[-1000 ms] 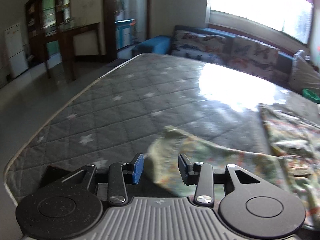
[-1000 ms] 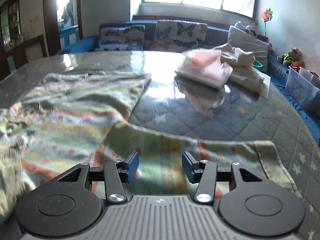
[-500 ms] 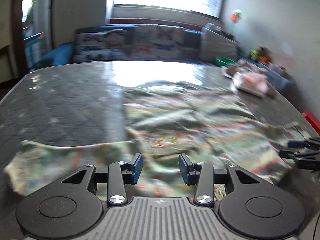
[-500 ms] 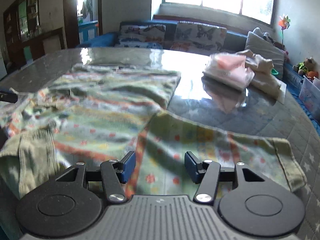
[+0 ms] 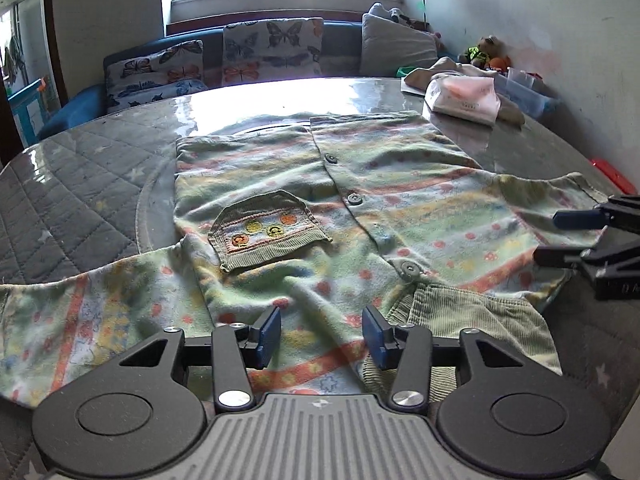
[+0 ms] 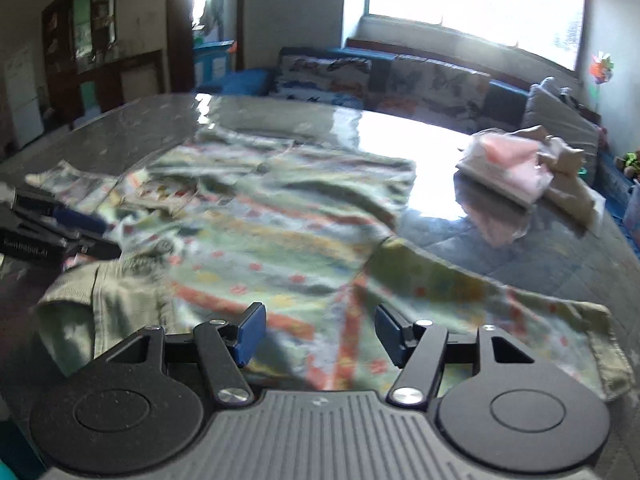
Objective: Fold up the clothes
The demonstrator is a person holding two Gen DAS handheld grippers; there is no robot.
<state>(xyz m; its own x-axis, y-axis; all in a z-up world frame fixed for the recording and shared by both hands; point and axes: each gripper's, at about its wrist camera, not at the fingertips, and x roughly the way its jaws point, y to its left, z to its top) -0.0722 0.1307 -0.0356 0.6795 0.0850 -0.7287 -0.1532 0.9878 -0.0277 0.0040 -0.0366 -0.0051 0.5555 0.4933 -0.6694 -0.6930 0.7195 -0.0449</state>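
A green striped child's shirt (image 5: 360,208) with buttons and a corduroy pocket (image 5: 264,236) lies spread flat on the quilted table, sleeves out to both sides. My left gripper (image 5: 322,338) hovers open over its near hem, nothing between the fingers. From the right wrist view the same shirt (image 6: 280,248) looks blurred; my right gripper (image 6: 316,334) stands open above the right sleeve. The right gripper (image 5: 556,236) also shows at the shirt's right edge in the left wrist view, and the left gripper (image 6: 80,236) shows at the left in the right wrist view.
A folded pink garment (image 5: 464,98) on a small pile sits at the table's far right corner (image 6: 508,164). Butterfly cushions (image 5: 272,46) line a sofa under the window. A storage bin (image 5: 524,92) with toys stands by the right wall.
The left wrist view has swung from the table's left side to face the shirt squarely. The right gripper has turned left and opened a little wider over the sleeve.
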